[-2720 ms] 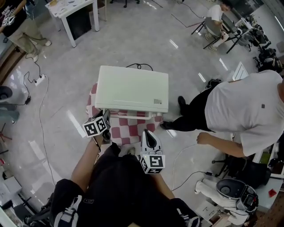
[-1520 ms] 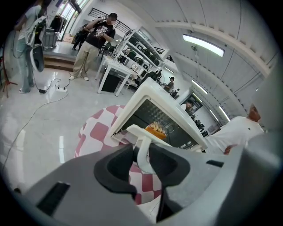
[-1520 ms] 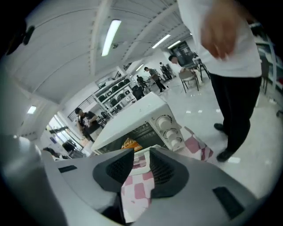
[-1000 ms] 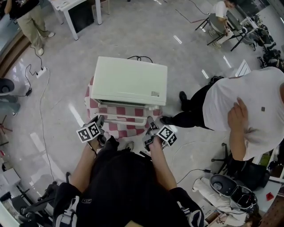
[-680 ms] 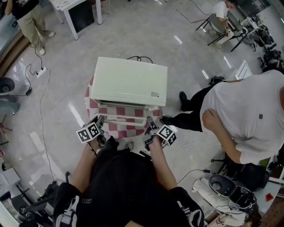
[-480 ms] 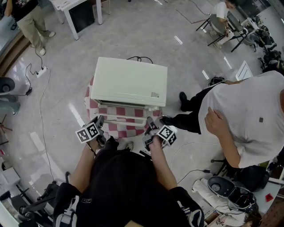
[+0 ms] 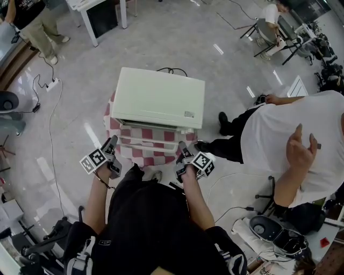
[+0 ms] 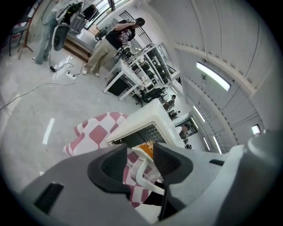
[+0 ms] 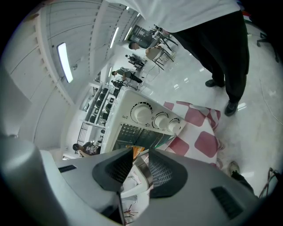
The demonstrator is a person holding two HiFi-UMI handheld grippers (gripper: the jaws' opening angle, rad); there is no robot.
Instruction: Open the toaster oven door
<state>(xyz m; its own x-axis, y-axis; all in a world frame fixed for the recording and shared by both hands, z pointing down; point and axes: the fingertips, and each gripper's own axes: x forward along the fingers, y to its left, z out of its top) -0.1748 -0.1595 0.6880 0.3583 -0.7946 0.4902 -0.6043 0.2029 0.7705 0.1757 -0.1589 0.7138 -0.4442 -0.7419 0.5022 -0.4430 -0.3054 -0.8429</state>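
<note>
The white toaster oven (image 7: 158, 99) stands on a small table with a red-and-white checked cloth (image 7: 124, 133). Its door (image 7: 152, 144) hangs open toward me, and something orange (image 8: 143, 149) shows inside. My left gripper (image 7: 112, 143) is off the door's left end, its jaws opening with nothing pressed between them. In the left gripper view the white handle (image 8: 140, 171) lies beyond the left gripper (image 8: 140, 152). My right gripper (image 7: 181, 148) is at the door's right end. In the right gripper view the right gripper (image 9: 140, 156) is shut on the door handle (image 9: 142, 170), below the oven's knobs (image 9: 152, 117).
A person in a white shirt (image 7: 293, 134) stands close on the right. Cables (image 7: 51, 121) trail over the glossy floor at the left. A white table (image 7: 94, 11) stands far left, and chairs with a seated person (image 7: 269, 24) are at the far right.
My left gripper has let go of the handle, opened and swung out to the left. The right gripper stays on the door's right end. The standing person's arm has moved.
</note>
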